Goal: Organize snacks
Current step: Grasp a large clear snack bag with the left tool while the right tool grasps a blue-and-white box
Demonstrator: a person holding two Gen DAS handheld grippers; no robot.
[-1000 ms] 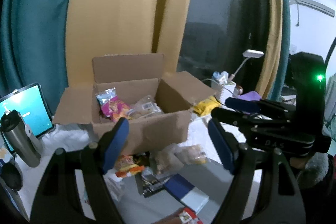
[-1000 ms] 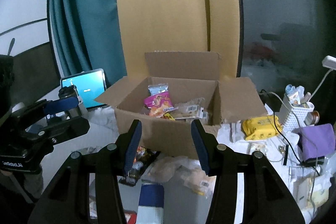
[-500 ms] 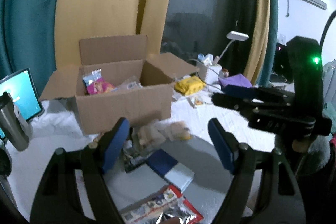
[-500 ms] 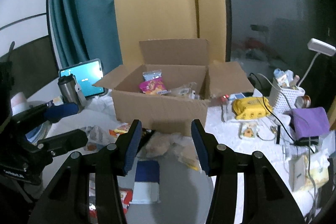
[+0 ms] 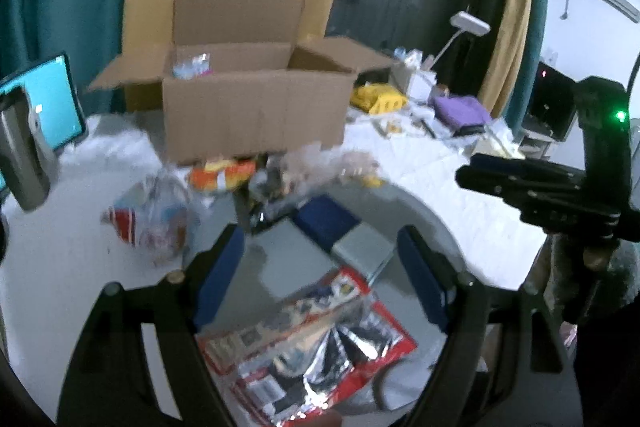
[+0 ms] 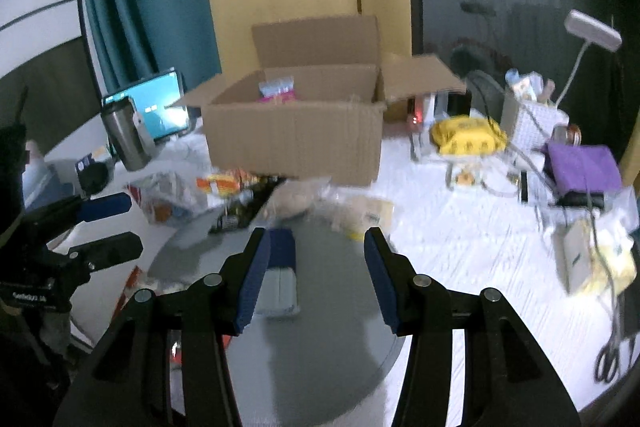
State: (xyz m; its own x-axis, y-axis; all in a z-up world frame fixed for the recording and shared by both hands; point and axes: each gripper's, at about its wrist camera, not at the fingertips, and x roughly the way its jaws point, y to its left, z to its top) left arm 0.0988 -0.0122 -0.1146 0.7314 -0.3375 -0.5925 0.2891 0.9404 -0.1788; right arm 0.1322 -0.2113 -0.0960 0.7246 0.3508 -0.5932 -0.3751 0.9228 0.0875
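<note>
Left gripper [image 5: 320, 267]: jaws apart, nothing clamped; red-and-silver foil snack bag [image 5: 316, 351] seen below and between them, lower centre.
Right gripper [image 6: 316, 267]: jaws apart, nothing held; blue-and-grey box [image 6: 282, 275] seen just beside left pad.
Loose snack packets [image 6: 224, 187] piled mid-frame, in front of open cardboard box [image 6: 296, 143]; pink packet [image 6: 276, 91] seen inside.
Yellow pack [image 6: 466, 141] at right; steel tumbler [image 6: 126, 135] and tablet [image 6: 160, 105] at left.

Both wrist cams tilt down over table, facing cardboard box [image 5: 256, 115] [image 6: 296, 143] at mid range. Left cam sits left, right cam right. Shared: box, blue-grey packet [image 5: 340, 231] [image 6: 281, 279].
</note>
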